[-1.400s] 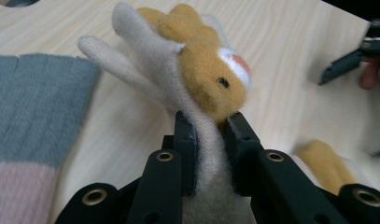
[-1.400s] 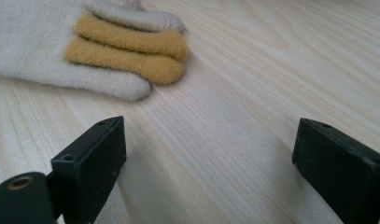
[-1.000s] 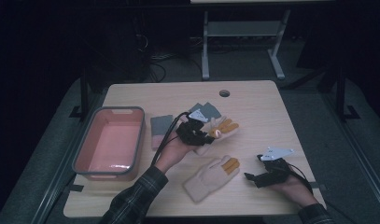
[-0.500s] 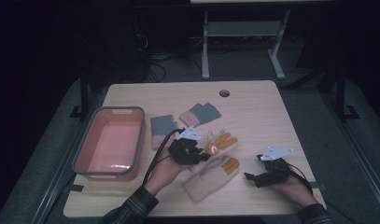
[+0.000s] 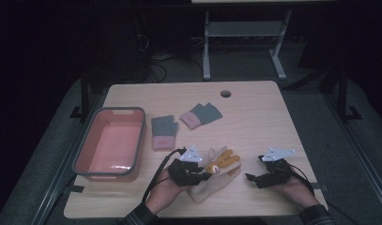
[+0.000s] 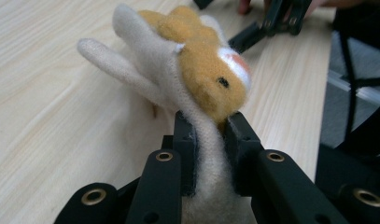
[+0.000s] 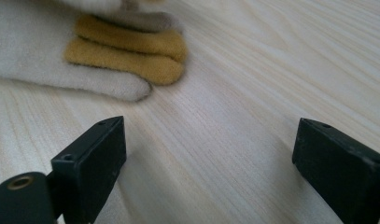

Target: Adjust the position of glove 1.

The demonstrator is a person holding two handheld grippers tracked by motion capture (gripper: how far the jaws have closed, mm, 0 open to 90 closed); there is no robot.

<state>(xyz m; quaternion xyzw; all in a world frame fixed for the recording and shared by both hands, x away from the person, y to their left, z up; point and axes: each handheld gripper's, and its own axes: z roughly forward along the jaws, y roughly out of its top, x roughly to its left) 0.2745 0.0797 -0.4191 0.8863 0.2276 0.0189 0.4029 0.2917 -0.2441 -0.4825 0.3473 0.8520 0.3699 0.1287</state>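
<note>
My left gripper has its two black jaws pressed onto the cream edge of a fuzzy cream-and-orange glove with a small animal face; in the left gripper view the fabric is squeezed thin between them, and the orange face with its dark eye bulges just past the jaw tips. From the high view I see that this glove sits at the near middle of the pale wooden table, lying over a second fuzzy cream glove of the same kind. My right gripper rests low on the table, near the gloves but apart from them, with its jaws spread wide and nothing between them; its own view looks across bare wood to cream and mustard-coloured glove fingers lying flat just ahead. Farther back on the table I can see two short grey knitted mitts with pink cuffs, one just beside a salmon-pink rectangular plastic bin with a grey rim at the left, the other angled towards the middle.
</note>
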